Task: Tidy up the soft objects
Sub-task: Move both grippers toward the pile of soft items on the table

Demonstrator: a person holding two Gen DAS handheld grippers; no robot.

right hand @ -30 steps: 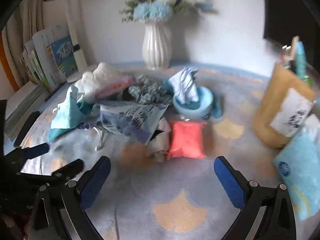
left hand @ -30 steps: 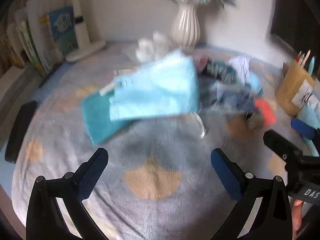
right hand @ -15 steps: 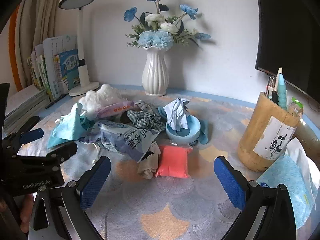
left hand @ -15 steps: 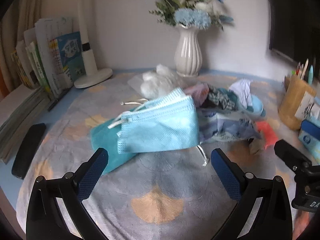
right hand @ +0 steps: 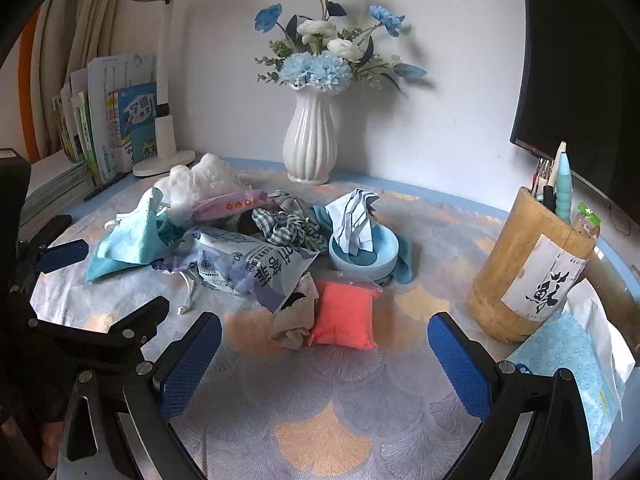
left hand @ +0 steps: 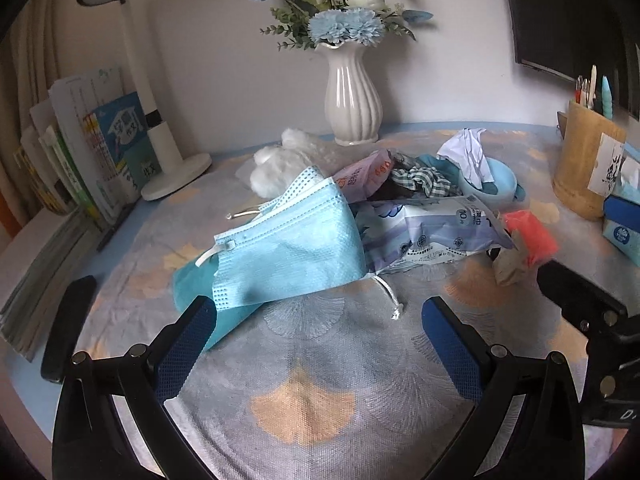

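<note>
A heap of soft things lies mid-table: a light blue face mask (left hand: 292,248) (right hand: 132,236), a white-and-purple plastic pack (left hand: 424,232) (right hand: 256,264), white cotton (right hand: 200,180), a checked cloth (right hand: 288,228), a striped cloth (right hand: 356,216) in a blue bowl (right hand: 368,256), a coral pouch (right hand: 346,312) and a beige cloth (right hand: 294,320). My left gripper (left hand: 318,344) is open and empty, just in front of the mask. My right gripper (right hand: 324,364) is open and empty, in front of the coral pouch.
A white vase of flowers (right hand: 310,136) stands at the back. A desk lamp (left hand: 160,120) and books (left hand: 80,152) stand at the left. A bamboo pen holder (right hand: 532,268) and a blue tissue pack (right hand: 576,368) are at the right. A black phone (left hand: 66,324) lies at the left edge.
Both grippers have drawn back and risen a little, so the heap sits lower and farther in view. The earlier blur has settled. Both stay open.
</note>
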